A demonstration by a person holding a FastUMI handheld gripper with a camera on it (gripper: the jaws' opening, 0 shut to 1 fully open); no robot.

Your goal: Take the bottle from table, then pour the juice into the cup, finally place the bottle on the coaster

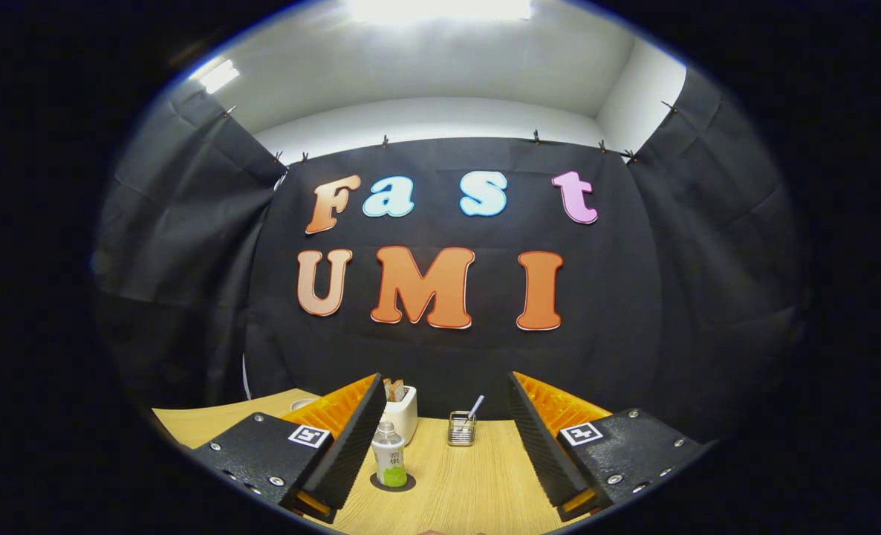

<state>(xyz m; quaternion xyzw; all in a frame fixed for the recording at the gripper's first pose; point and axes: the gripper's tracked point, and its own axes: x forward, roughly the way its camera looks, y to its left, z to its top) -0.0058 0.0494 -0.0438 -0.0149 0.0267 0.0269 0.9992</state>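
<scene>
Tool (440, 446) is held wide apart and empty, while the juice bottle (389, 464) is seen upright on a dark round coaster (393, 483) on the counter (455, 483), near the left finger; whether pouring is done cannot be told.

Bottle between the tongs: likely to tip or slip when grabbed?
The small clear plastic bottle with a green label stands upright, tall and narrow on a dark round coaster, so a sideways nudge could probably tip it. It looks smooth and thin-walled, so it may flex or slip. The tongs are open, unevenly spaced around it.
</scene>
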